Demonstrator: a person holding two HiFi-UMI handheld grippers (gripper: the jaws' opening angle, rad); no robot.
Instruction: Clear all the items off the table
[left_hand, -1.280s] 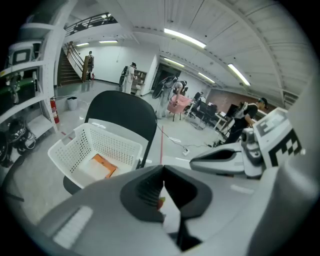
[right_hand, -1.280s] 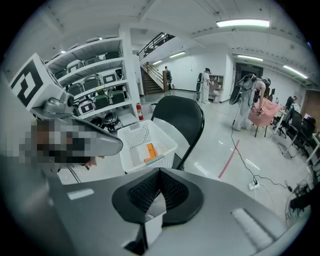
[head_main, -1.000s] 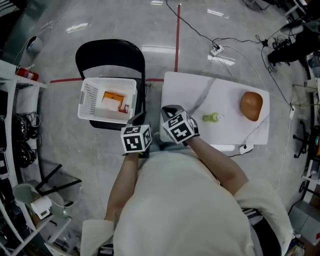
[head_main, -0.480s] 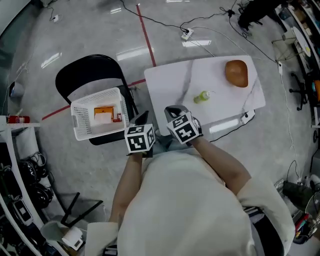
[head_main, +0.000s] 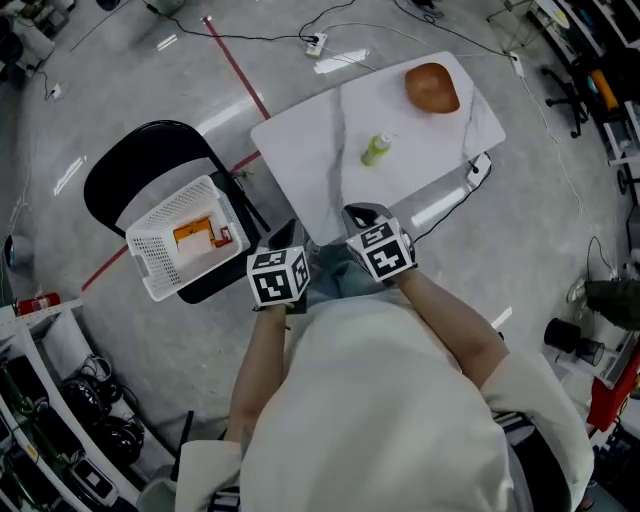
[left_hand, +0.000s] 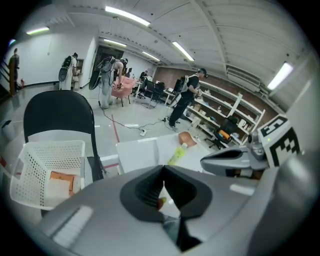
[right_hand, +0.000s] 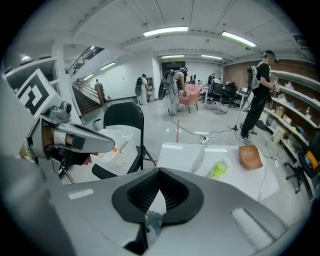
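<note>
A green bottle (head_main: 376, 149) lies in the middle of the white table (head_main: 300, 150), and a brown bowl (head_main: 432, 87) sits at its far corner. My left gripper (head_main: 285, 238) is shut and empty, off the table's near corner. Beside it, my right gripper (head_main: 360, 212) is shut and empty over the table's near edge. In the left gripper view the shut jaws (left_hand: 163, 167) point toward the bottle (left_hand: 176, 155) and bowl (left_hand: 187, 139). The right gripper view shows shut jaws (right_hand: 159, 171) with the bottle (right_hand: 218, 169) and bowl (right_hand: 250, 157) beyond them.
A white basket (head_main: 140, 262) with an orange packet (head_main: 195, 235) in it rests on a black folding chair (head_main: 140, 160) left of the table. Cables and a power strip (head_main: 316, 43) lie on the floor behind. Shelves and several people stand far off.
The head view has swung, so the table now sits tilted at upper right. Both grippers have shifted away from the basket toward the table's near edge and rolled. Both stayed shut.
</note>
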